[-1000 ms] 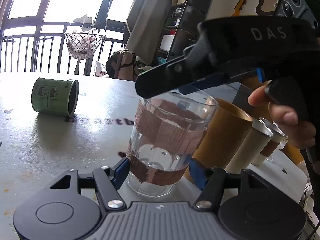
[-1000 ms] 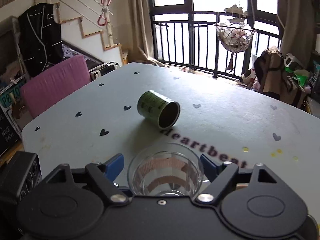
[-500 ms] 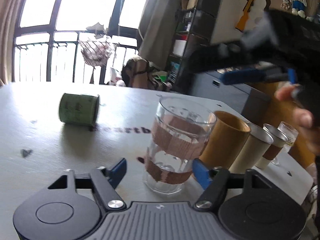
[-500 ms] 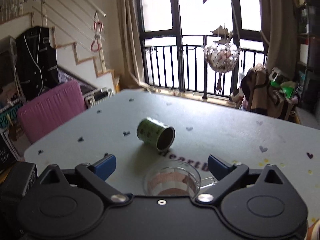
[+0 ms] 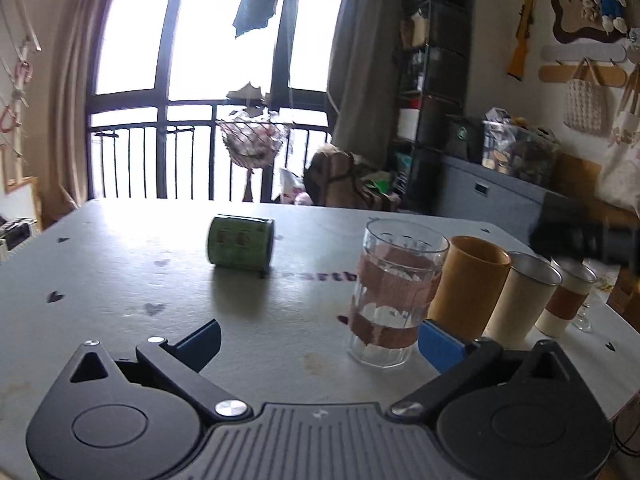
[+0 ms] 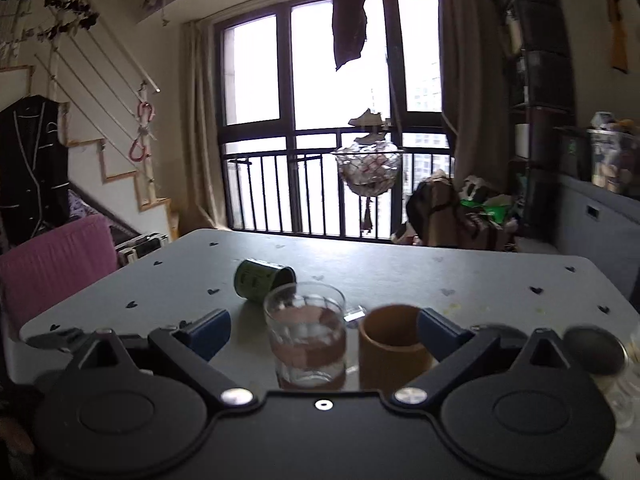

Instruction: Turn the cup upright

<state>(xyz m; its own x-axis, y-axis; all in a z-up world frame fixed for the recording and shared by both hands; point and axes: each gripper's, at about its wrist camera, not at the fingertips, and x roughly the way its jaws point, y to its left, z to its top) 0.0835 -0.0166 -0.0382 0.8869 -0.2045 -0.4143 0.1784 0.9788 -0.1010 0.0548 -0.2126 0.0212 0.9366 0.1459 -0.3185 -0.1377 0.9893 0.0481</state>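
The left hand-held gripper [image 5: 320, 340] sits low over the surface [image 5: 120, 280] with its blue-padded fingers spread wide and gripping nothing; its right finger pad [image 5: 440, 346] lies just beside the foot of the glass cup [image 5: 394, 292], and whether the two touch cannot be told. The right hand-held gripper [image 6: 324, 332] is likewise spread wide and empty, held level and looking across the surface [image 6: 400, 264] from higher up, with the glass cup [image 6: 306, 332] and an ochre cup [image 6: 394, 344] showing between its fingers farther ahead. The glass cup stands upright, mouth up, on the pale grey surface: it is clear, faceted near its thick base, and wrapped in two ragged bands of brown tape. Just beside it to the right stands a row of upright cups: the matte ochre cup [image 5: 470, 284], cylindrical and smooth, then a cream cup [image 5: 524, 296] with a metallic rim, then a white cup with a brown sleeve [image 5: 566, 302]; a small stemmed glass [image 5: 584, 316] stands at the end. Small dark heart shapes and some dark lettering mark the tabletop. Farther back, well apart from the row, a green cup [image 5: 240, 247] lies on its side, a printed cylinder with its dark open mouth turned to the right. Beyond the surface hangs a net basket [image 5: 252, 142] in front of the railed window.
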